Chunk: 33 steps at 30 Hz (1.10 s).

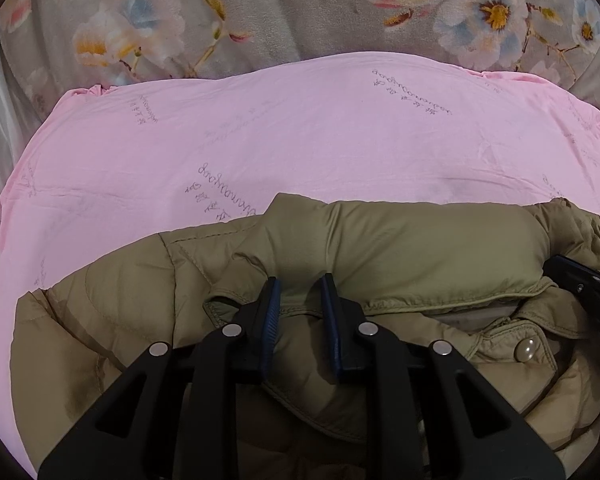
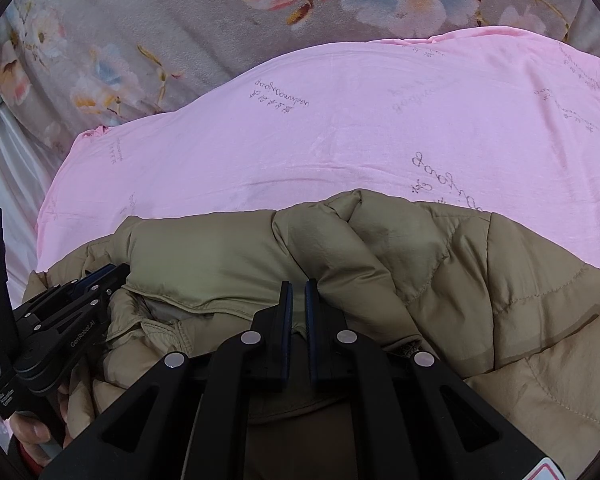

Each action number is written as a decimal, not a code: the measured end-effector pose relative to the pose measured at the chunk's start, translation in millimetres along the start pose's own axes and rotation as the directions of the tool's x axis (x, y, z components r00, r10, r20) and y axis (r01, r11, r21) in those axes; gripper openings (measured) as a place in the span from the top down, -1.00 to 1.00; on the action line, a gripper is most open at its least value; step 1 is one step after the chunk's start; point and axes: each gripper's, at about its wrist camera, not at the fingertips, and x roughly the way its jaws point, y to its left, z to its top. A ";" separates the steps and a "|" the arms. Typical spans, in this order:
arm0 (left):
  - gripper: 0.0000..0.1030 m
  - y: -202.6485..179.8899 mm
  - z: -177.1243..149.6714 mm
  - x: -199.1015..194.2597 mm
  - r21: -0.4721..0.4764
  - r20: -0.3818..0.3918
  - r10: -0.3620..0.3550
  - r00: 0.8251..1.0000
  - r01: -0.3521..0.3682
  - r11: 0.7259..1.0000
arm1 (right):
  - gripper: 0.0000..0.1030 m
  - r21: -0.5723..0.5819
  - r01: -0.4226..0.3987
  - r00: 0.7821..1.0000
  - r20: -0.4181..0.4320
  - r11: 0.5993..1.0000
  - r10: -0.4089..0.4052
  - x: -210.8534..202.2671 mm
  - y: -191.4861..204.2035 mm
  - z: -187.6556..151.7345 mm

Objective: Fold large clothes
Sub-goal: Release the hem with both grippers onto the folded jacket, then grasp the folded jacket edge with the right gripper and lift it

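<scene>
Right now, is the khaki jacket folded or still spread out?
Neither neatly: the khaki jacket lies bunched on the pink sheet, collar flap and snap button exposed, puffy layers heaped unevenly. No tidy fold shows.
</scene>
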 end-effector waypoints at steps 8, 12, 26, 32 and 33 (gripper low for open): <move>0.61 -0.1 0.3 -0.1 0.001 -0.004 0.001 1.000 -0.001 1.000 | 0.92 0.005 -0.005 1.000 0.007 1.000 0.005 0.9 -0.4 0.6; 0.61 -0.9 1.1 -0.8 0.006 -0.007 0.009 1.000 -0.009 1.000 | 0.92 0.019 -0.024 1.000 0.010 1.000 0.024 1.3 -2.8 1.6; -0.59 95.4 -104.2 -181.4 -0.040 0.043 -0.152 0.987 0.154 0.987 | -0.28 0.050 -0.063 0.995 0.075 0.997 0.059 -231.6 -49.5 -153.6; -0.62 168.5 -212.7 -245.1 -0.165 -0.122 -0.212 0.970 0.191 0.968 | -0.34 0.212 -0.080 0.996 -0.030 0.974 0.088 -309.1 -106.2 -279.8; -0.62 174.9 -229.7 -248.4 -0.206 -0.149 -0.231 0.961 0.199 0.958 | -0.34 0.241 -0.092 0.993 -0.044 0.966 0.106 -316.2 -110.7 -299.7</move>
